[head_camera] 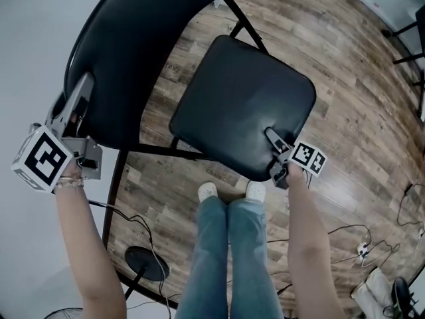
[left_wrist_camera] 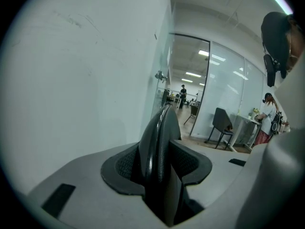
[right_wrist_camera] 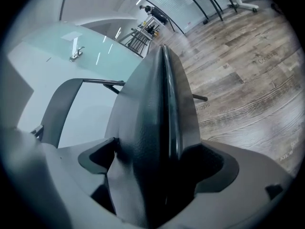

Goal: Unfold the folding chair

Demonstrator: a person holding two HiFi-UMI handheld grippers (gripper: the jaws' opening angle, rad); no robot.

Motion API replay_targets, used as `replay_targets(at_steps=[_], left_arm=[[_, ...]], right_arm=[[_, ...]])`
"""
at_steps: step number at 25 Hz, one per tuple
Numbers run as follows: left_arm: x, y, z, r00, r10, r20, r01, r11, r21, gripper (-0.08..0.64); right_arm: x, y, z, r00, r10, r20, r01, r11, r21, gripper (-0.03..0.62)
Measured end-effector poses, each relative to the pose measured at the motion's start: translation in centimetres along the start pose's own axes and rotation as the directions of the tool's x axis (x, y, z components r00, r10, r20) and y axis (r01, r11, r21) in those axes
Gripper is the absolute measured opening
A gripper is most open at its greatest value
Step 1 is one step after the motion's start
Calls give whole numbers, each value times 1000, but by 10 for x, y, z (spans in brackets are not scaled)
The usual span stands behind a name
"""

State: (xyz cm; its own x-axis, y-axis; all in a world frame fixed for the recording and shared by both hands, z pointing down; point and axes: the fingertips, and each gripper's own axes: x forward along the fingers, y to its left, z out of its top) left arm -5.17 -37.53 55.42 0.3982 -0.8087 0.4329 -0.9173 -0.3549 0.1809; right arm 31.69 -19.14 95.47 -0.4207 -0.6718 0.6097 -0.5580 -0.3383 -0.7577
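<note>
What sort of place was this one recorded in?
Probably an open-plan office or lab. The left gripper view shows tall glass partition walls and rows of ceiling strip lights. In the head view, the brown wood-look plank floor has loose black cables lying on it.

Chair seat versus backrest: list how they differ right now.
The seat faces up, squarish with rounded corners; the backrest rises beside the wall, its top arched. The right tool straddles the seat's near edge; the left tool clamps the backrest's rim. Both are black and padded.
</note>
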Motion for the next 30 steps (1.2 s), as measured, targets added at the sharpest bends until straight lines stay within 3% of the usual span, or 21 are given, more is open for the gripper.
replay_targets(at_steps=[3, 9, 17, 19, 21, 23, 27, 30], left_arm=[[2, -6, 4, 1000, -20, 3, 20, 998, 54, 167], [1, -3, 3, 1000, -12, -3, 12, 998, 54, 167], [-2, -3, 6, 1000, 9, -7, -8, 998, 68, 170], [-1, -2, 5, 1000, 9, -4, -8, 999, 41, 174], [-4, 10, 2, 1000, 29, -10, -30, 999, -36, 230], [-11, 21, -2, 996, 80, -28, -82, 993, -81, 349], [-30, 9, 5, 990, 102, -97, -100, 995, 28, 394], [-41, -5, 23, 992, 72, -106, -69, 997, 36, 408]], right_arm=[[-10, -1, 3, 998, -67, 20, 67, 998, -8, 502], [-37, 20, 1, 988, -149, -39, 148, 988, -43, 506], [-85, 113, 11, 991, -129, -42, 121, 981, -149, 506], [-100, 136, 17, 991, -130, -24, 124, 976, -177, 506], [-113, 161, 18, 993, -118, -8, 114, 975, -192, 506], [-130, 187, 20, 995, -104, -8, 100, 971, -219, 506], [-168, 234, 30, 996, -80, -28, 69, 959, -275, 506], [-190, 267, 42, 997, -80, -20, 68, 939, -338, 505]])
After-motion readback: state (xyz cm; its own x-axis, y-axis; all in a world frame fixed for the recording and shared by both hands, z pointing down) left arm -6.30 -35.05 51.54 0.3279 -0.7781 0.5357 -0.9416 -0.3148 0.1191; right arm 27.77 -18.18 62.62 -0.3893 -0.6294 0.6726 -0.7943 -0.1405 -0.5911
